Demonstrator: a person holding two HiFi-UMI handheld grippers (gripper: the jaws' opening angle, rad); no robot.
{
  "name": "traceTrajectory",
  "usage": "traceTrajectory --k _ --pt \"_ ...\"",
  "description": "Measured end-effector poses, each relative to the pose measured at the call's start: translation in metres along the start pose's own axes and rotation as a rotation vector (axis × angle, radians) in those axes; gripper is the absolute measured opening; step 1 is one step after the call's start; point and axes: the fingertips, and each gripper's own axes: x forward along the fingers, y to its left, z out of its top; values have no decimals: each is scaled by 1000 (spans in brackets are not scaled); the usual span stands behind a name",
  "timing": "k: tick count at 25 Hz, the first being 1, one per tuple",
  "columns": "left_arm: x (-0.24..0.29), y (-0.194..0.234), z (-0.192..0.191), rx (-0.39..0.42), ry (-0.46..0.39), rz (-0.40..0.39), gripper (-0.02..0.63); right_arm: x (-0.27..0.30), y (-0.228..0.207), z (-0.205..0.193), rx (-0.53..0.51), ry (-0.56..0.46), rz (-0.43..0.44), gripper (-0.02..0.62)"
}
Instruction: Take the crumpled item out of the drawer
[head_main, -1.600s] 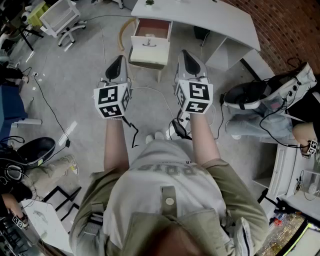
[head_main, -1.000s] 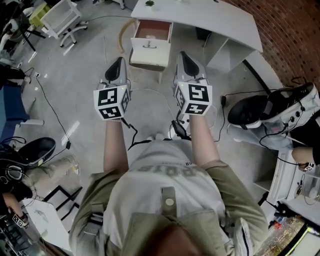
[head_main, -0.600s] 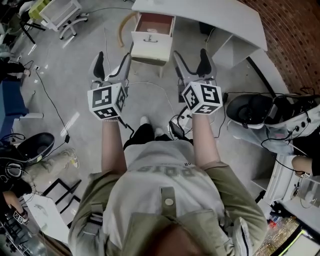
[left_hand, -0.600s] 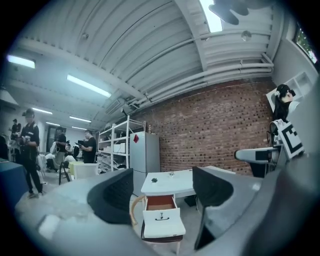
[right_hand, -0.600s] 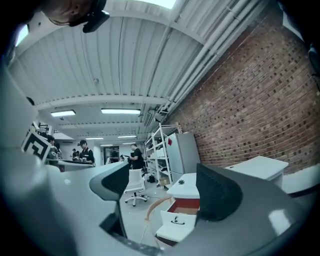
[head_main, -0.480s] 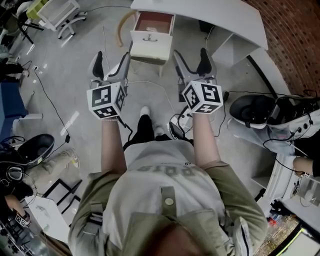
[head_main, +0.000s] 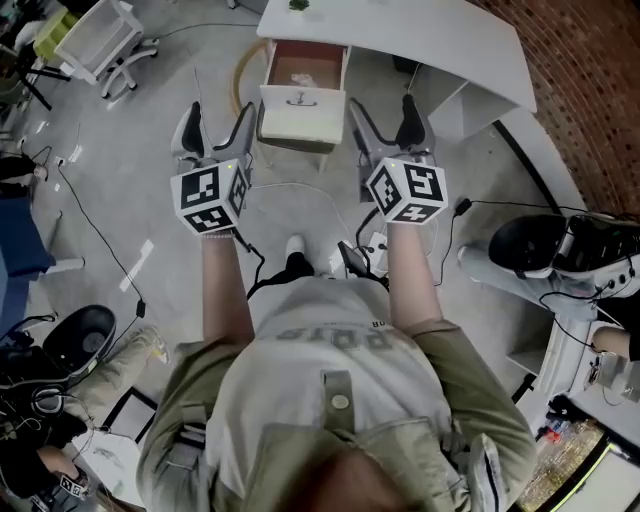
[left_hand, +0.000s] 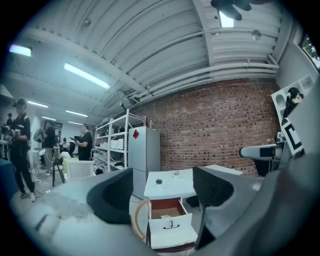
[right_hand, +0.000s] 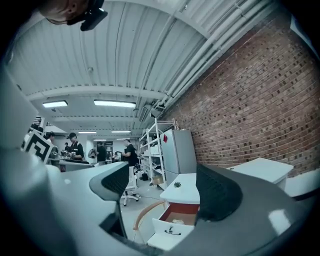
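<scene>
- Grey floor (head_main: 120, 190) ran under everything, with thin cables trailing across it.
- Brick wall (head_main: 590, 70) stood along the right side in the head view.
- White desk (head_main: 420, 40) sat ahead of me. Its drawer (head_main: 302, 112) was pulled open at the desk's left end: white front, dark handle, reddish-brown inside.
- My left gripper (head_main: 215, 118) was held level and aimed at the drawer, well short of it. Its jaws had just been opening and stood wide apart. Nothing sat between the pads; the left gripper view only showed the drawer in the distance through the gap.
- My right gripper (head_main: 385, 108) was level beside the left and also well short of the drawer. Its jaws had just been opening too and were spread wide, gripping nothing.
- A curved wooden hoop (head_main: 243, 75) leaned just beside the drawer's left side.
- The crumpled item (head_main: 303, 77), pale, lay inside the open drawer near the middle of its bottom, behind the white front. Neither gripper touched it.
- A small green plant (head_main: 298, 5) stood on the desk top, above the drawer.
</scene>
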Motion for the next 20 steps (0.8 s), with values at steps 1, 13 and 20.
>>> traceTrajectory --k 1,13,20 --pt "10 7 3 1 -5 -6 379 11 0 1 -1 -5 -6 408" --pt "97 50 -13 -11 39 -43 380 93 -28 -19 16 24 -81 408" --pt "156 51 -39 -23 101 -17 382 146 -69 -44 24 79 -66 408"
